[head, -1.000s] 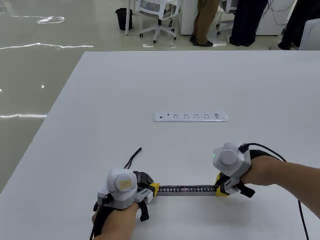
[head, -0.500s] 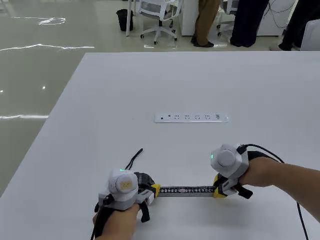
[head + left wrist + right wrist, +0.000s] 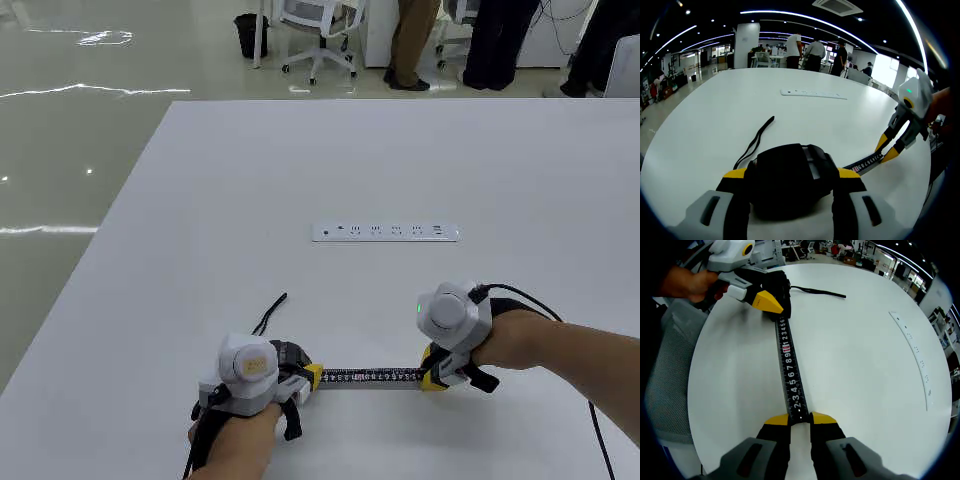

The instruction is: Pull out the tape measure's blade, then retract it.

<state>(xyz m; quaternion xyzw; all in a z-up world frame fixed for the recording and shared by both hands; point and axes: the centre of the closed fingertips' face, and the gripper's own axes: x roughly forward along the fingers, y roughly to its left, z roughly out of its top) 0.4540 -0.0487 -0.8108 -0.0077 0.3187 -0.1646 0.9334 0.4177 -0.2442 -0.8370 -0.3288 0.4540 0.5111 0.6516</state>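
The black tape measure case [image 3: 287, 357] rests on the white table [image 3: 380, 160], and my left gripper [image 3: 301, 373] is shut on it. In the left gripper view the case [image 3: 785, 192] sits between the yellow-tipped jaws of the left gripper [image 3: 792, 175]. A short length of blade [image 3: 370, 377] runs right from the case, lying flat on the table. My right gripper [image 3: 430, 378] is shut on the blade's end. In the right gripper view the numbered blade [image 3: 789, 370] leads from the right gripper [image 3: 800, 418] to the case [image 3: 778, 284]. A black wrist strap [image 3: 267, 314] trails from the case.
A white power strip [image 3: 385, 232] lies mid-table beyond the grippers. A black cable [image 3: 598, 420] runs along the right forearm. Off the far edge stand office chairs [image 3: 315, 20], a black bin [image 3: 247, 35] and several people [image 3: 410, 45]. The table's left edge is close to the left gripper.
The right gripper has moved a little left toward the case, still holding the blade's end, so the exposed blade is shorter. The left gripper holds the case in place.
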